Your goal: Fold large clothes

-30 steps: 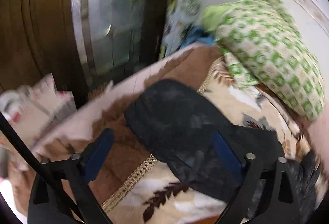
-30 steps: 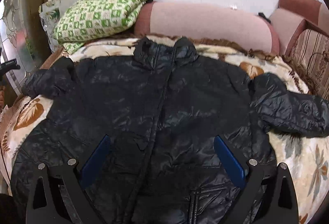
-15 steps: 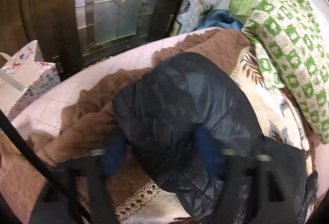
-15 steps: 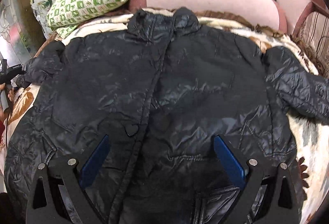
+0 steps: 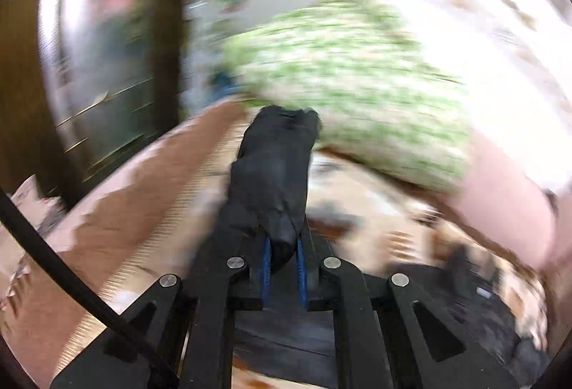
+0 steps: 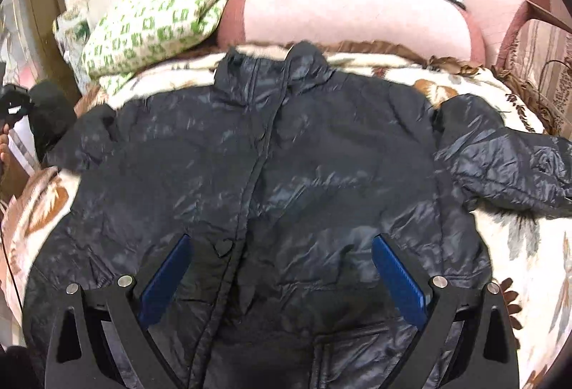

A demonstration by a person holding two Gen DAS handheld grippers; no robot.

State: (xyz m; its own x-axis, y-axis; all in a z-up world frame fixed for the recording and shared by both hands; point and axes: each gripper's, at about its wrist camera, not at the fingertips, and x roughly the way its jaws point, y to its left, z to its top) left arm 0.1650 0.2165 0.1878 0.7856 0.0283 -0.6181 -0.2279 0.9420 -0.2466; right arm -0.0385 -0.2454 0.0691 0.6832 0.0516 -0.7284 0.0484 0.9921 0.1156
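A black puffer jacket [image 6: 271, 174] lies front up on a leaf-patterned blanket [image 6: 518, 246], zip closed, collar at the far side. Its right sleeve [image 6: 507, 160] lies spread out to the right. My left gripper [image 5: 282, 246] is shut on the jacket's left sleeve [image 5: 275, 171] and holds it lifted; the left wrist view is blurred by motion. That gripper and sleeve also show at the right wrist view's left edge [image 6: 46, 117]. My right gripper [image 6: 282, 267] is open and empty, hovering over the jacket's lower front.
A green-and-white checked quilt [image 6: 157, 20] is piled at the far left of the bed. A pink padded headboard [image 6: 350, 17] runs behind. A wooden door with glass panes [image 5: 107, 67] stands left of the bed. A striped sofa arm [image 6: 536, 42] is at the right.
My left gripper has closed on the left sleeve and lifted it, swinging toward the quilt. My right gripper stays open over the jacket, drawn back a little.
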